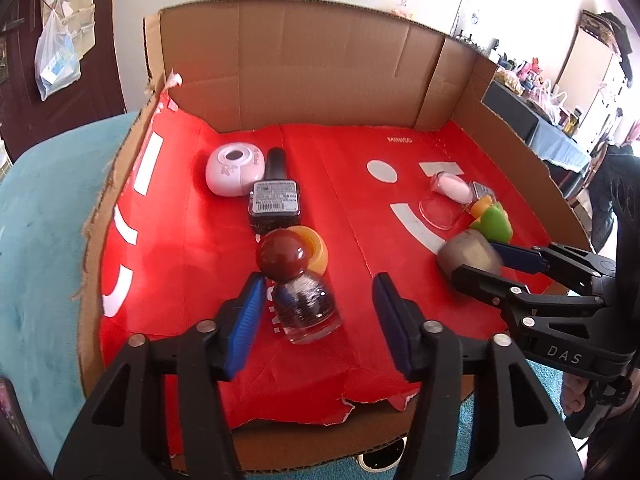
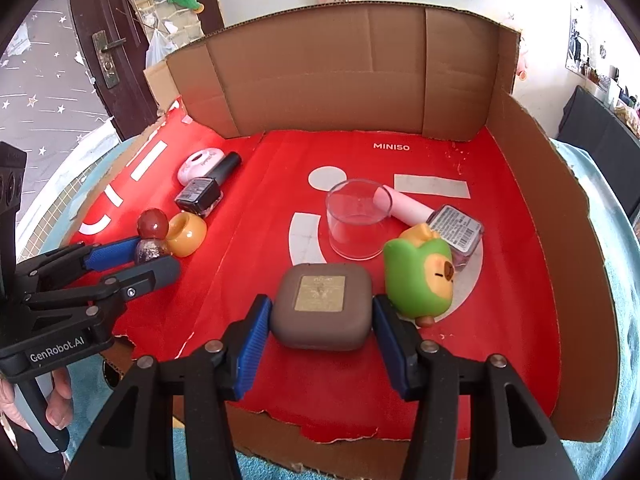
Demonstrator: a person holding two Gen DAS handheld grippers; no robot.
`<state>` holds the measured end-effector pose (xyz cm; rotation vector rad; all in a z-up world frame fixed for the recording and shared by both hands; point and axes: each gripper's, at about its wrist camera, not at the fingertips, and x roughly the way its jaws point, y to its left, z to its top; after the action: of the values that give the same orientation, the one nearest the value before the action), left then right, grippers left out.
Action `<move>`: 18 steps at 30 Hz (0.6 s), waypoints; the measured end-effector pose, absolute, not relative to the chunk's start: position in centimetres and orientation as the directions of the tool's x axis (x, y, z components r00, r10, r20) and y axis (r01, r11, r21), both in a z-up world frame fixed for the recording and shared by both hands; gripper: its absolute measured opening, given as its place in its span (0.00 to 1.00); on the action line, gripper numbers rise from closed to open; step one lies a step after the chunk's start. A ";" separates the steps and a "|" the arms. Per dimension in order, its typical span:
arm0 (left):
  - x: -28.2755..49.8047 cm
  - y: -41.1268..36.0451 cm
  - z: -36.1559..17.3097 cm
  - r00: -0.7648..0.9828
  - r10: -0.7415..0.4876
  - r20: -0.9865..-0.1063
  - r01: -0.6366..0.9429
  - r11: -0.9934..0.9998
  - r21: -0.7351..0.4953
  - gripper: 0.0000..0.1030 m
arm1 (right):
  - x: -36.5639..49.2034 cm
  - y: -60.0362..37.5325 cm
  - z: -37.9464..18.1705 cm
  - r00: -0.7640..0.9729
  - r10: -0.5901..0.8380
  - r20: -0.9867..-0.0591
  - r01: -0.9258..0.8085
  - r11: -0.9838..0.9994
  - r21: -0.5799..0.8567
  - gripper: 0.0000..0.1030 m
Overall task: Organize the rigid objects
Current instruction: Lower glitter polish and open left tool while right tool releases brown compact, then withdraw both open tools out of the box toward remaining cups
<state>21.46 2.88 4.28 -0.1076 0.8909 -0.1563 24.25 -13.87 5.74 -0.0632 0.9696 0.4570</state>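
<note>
Nearest the left wrist camera, the left tongs (image 1: 318,306) stand apart around a small round glitter bottle (image 1: 308,306) with a dark red ball cap (image 1: 283,254). Its left pad lies just beside the glass; the right pad is clear of it, so the bottle stands on the red paper liner (image 1: 192,248) unclamped. No earlier view is given to compare.

Just beyond the ball cap sits a yellow ring-shaped pot (image 1: 318,250), touching it. Farther on lies a dark nail polish bottle (image 1: 274,200) on its side, label up, with a white rounded case (image 1: 234,174) against its left.

From the right wrist camera, the right tongs (image 2: 322,320) are clamped on a brown rounded square case (image 2: 322,312), both blue pads pressing its sides, near the front of the cardboard tray (image 2: 592,264). Just right of the case, a green and yellow toy figure (image 2: 420,276) stands, touching the right pad or very close to it. Behind the case a clear glass cup (image 2: 356,222) stands upright. A pink tube (image 2: 404,206) lies at its far right, and a pale polish bottle (image 2: 456,230) lies label up behind the toy.

A person's fingers (image 2: 60,400) hold the left handle at the lower left.
</note>
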 end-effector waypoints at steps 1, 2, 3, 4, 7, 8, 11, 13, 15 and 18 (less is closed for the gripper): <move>21.4 2.9 4.4 0.623 -0.177 -0.762 0.092 0.984 -0.154 0.60 | 24.1 -13.9 5.9 0.482 0.350 -0.804 -0.403 0.903 0.151 0.54; 21.3 2.8 4.5 0.626 -0.172 -0.760 0.091 0.985 -0.148 0.62 | 23.9 -13.9 6.1 0.484 0.354 -0.800 -0.406 0.901 0.153 0.56; 21.2 2.8 4.5 0.630 -0.165 -0.759 0.089 0.986 -0.141 0.66 | 23.8 -14.0 6.3 0.488 0.357 -0.797 -0.409 0.900 0.153 0.58; 21.1 2.8 4.7 0.637 -0.157 -0.755 0.088 0.987 -0.131 0.70 | 23.6 -14.0 6.5 0.492 0.358 -0.793 -0.410 0.899 0.152 0.59; 20.8 2.7 5.1 0.646 -0.152 -0.748 0.091 0.988 -0.123 0.72 | 23.0 -14.2 7.0 0.505 0.364 -0.783 -0.414 0.898 0.151 0.61; 20.6 2.6 5.2 0.649 -0.150 -0.746 0.091 0.989 -0.119 0.73 | 22.8 -14.3 7.2 0.508 0.368 -0.779 -0.414 0.897 0.154 0.62; 20.0 2.6 5.6 0.658 -0.147 -0.738 0.095 0.989 -0.112 0.79 | 22.0 -14.5 7.6 0.517 0.380 -0.767 -0.423 0.892 0.158 0.68; 19.6 2.6 6.0 0.668 -0.148 -0.729 0.099 0.989 -0.110 0.86 | 21.3 -14.7 8.0 0.525 0.388 -0.757 -0.431 0.889 0.156 0.70; 18.9 2.6 6.6 0.684 -0.146 -0.715 0.101 0.989 -0.105 0.90 | 20.6 -14.8 8.5 0.536 0.396 -0.746 -0.440 0.885 0.154 0.76; 18.2 2.6 7.2 0.700 -0.150 -0.698 0.102 0.989 -0.109 0.91 | 19.5 -14.8 9.3 0.556 0.405 -0.726 -0.453 0.880 0.144 0.83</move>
<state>18.16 2.57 7.23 -0.0638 0.7826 -0.1404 19.54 -14.83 9.28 -0.0622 0.8400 0.5067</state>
